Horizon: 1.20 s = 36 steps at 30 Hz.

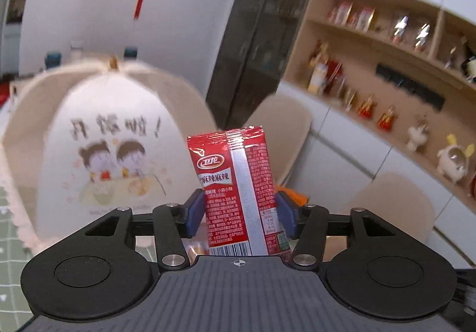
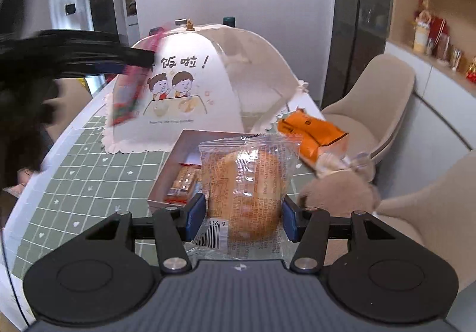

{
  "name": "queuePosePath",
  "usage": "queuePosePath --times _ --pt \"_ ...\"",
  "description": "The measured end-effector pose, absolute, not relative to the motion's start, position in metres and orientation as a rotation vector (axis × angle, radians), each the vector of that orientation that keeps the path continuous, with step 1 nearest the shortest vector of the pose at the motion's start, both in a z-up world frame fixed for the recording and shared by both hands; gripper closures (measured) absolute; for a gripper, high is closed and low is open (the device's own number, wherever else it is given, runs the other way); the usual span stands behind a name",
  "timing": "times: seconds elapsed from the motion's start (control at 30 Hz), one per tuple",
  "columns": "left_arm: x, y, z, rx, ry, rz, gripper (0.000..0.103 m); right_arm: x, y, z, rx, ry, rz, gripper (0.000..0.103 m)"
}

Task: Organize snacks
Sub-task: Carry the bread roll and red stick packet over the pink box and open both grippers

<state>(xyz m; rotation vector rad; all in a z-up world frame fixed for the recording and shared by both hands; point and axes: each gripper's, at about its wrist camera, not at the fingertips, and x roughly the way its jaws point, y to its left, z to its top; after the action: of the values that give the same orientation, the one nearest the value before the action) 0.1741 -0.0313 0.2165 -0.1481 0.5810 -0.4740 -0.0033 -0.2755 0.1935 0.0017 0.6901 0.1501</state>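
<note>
At the far left of the right wrist view, the left gripper [image 2: 139,59] appears as a dark blur above the table [image 2: 89,183], which has a green checked cloth. It holds a red snack packet [image 2: 128,93] that hangs down in front of the white food cover [image 2: 208,79] (the cover has a cartoon of two children on it). In the left wrist view this red snack packet [image 1: 238,195] stands upright between the blue pads [image 1: 195,213], which pinch it on both sides.

More to the right on the table, a shallow brown tray [image 2: 190,141] sits just in front of the food cover, and a small orange-wrapped snack [image 2: 183,183] lies inside it. The right gripper [image 2: 244,217] is over the near part of the tray, and its blue pads [image 2: 196,216] squeeze a round bun in a clear wrapper [image 2: 247,192] from both sides, so the bun is lifted above the tray.

To the right of the bun, an orange packet [image 2: 312,132] is near the table edge, touching a blurred brown plush shape [image 2: 342,192]; I cannot tell what supports them. Beige chairs [image 2: 372,99] stand beside the table, and wooden shelves [image 2: 431,4] are on the right wall.
</note>
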Motion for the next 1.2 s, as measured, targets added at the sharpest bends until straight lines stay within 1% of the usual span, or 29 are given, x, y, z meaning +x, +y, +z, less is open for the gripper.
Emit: queuePosePath --times 0.07,0.17,0.3,0.37,0.53,0.67,0.7,0.73,0.77,0.83,0.97,1.03,1.2 --pt "0.191 -0.043 0.201 -0.139 0.652 -0.424 0.049 -0.007 -0.279 0.195 -0.010 0.692 0.138 0.050" --pt "0.190 -0.054 0.195 -0.103 0.653 -0.426 0.049 -0.009 -0.289 0.192 -0.009 0.703 0.112 0.050" --pt "0.179 -0.049 0.198 -0.080 0.656 -0.413 0.049 0.000 -0.301 0.191 0.043 0.722 0.109 0.050" --pt "0.167 -0.039 0.199 -0.079 0.666 -0.409 0.049 0.006 -0.301 0.205 0.062 0.681 0.149 0.050" --pt "0.140 -0.023 0.192 -0.068 0.728 -0.385 0.049 0.046 -0.281 0.262 -0.003 0.538 0.205 0.050" --pt "0.120 -0.008 0.183 -0.085 0.784 -0.396 0.049 0.089 -0.259 0.279 -0.028 0.490 0.213 0.049" --pt "0.114 -0.004 0.180 -0.086 0.800 -0.394 0.049 0.101 -0.253 0.278 -0.037 0.500 0.206 0.047" --pt "0.112 0.001 0.177 -0.085 0.812 -0.387 0.049 0.115 -0.246 0.271 -0.042 0.522 0.197 0.036" --pt "0.109 0.005 0.174 -0.084 0.822 -0.377 0.049 0.124 -0.241 0.265 -0.034 0.554 0.195 0.032" --pt "0.103 0.013 0.169 -0.086 0.839 -0.354 0.049 0.139 -0.240 0.247 0.039 0.632 0.207 0.032" --pt "0.100 0.028 0.154 -0.101 0.878 -0.330 0.049 0.132 -0.245 0.214 0.192 0.724 0.299 0.032" --pt "0.100 0.033 0.144 -0.107 0.908 -0.319 0.049 0.120 -0.239 0.197 0.137 0.754 0.313 0.032" --pt "0.091 0.042 0.115 -0.126 0.982 -0.337 0.050 0.073 -0.222 0.147 -0.111 0.867 0.397 0.032"
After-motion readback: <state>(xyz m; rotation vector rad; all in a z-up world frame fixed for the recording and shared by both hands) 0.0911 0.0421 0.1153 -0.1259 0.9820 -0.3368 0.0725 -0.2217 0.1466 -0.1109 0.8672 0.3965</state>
